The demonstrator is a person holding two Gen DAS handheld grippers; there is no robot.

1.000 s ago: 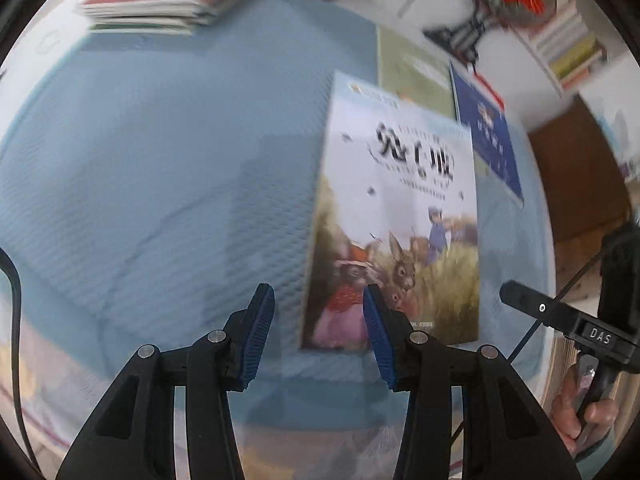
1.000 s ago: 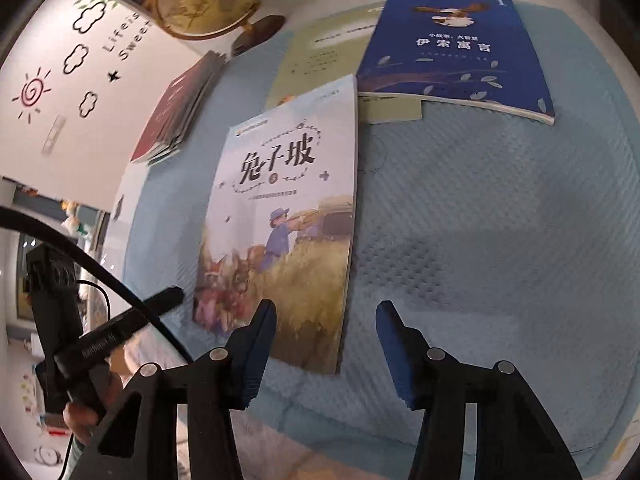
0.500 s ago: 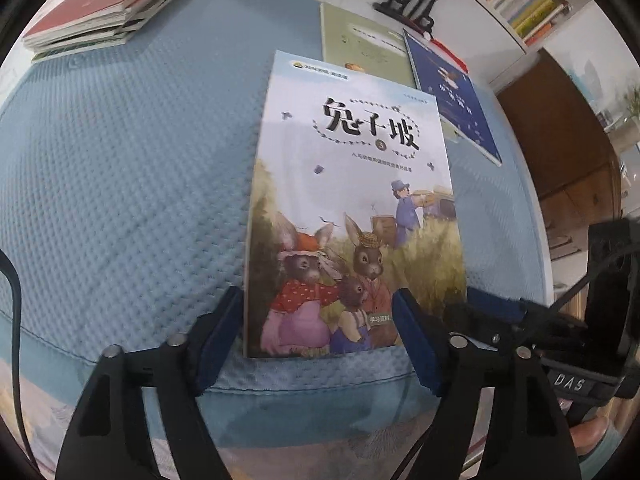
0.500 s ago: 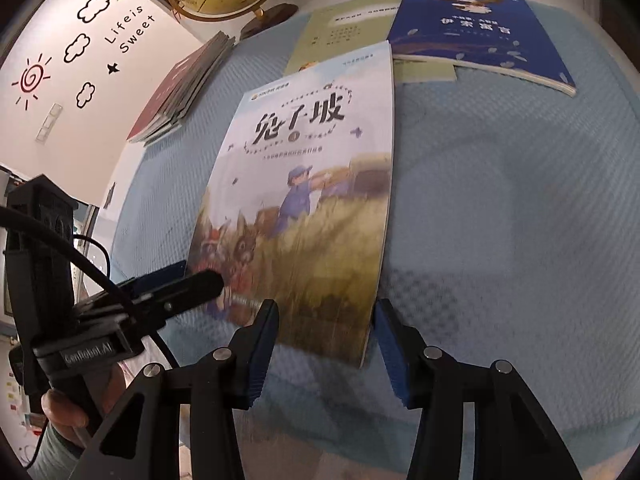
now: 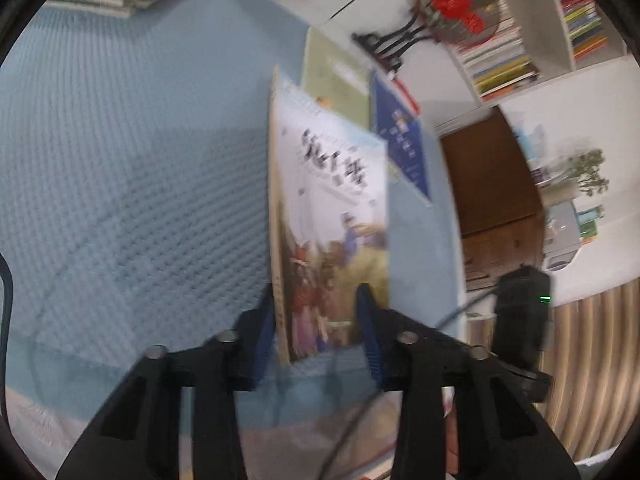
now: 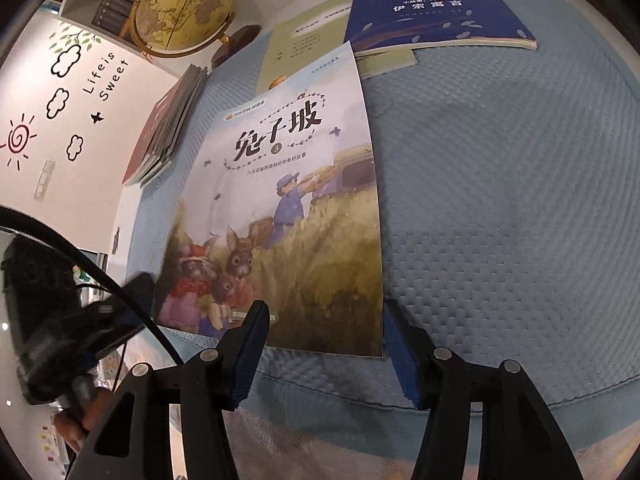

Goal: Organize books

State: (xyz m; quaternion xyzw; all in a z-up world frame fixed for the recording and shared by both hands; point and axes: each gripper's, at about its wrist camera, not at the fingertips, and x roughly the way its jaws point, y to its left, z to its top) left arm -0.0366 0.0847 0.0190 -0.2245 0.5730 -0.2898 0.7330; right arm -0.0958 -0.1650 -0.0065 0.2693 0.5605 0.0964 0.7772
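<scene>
- Left tool (image 5: pixel 316 312): nearest item, at the near left corner of the rabbit book (image 6: pixel 288 184). Jaws drawn in with that corner between the pads. The view is smeared, so a firm pinch is judged, not plainly seen.
- Right tool (image 6: pixel 324 328): at the same near short edge, right-hand end. Jaws are opening. The book's near right corner sits in the gap, one pad over the cover edge and the other just outside the corner, with no squeeze evident.
- Governing relation: the rabbit book lies straight ahead of both tools, its long axis running away from them and its short edge at the near rim of the bench (image 6: pixel 500 220). Each tool has one corner.
- Rabbit book, appearance: thin softcover with a pale sky, black title characters, rabbits in clothes, a figure in blue and yellow grass. From the left wrist it reads as tipped up on its spine side.
- Green book (image 6: pixel 304 40): flat, beyond the rabbit book's far edge and partly under it.
- Blue book (image 6: pixel 432 4): overlaps the green one, far right.
- Red stack (image 6: pixel 168 120): far left, the likely destination, on the left tool's side.
- Globe (image 6: pixel 184 4): behind the stack.
</scene>
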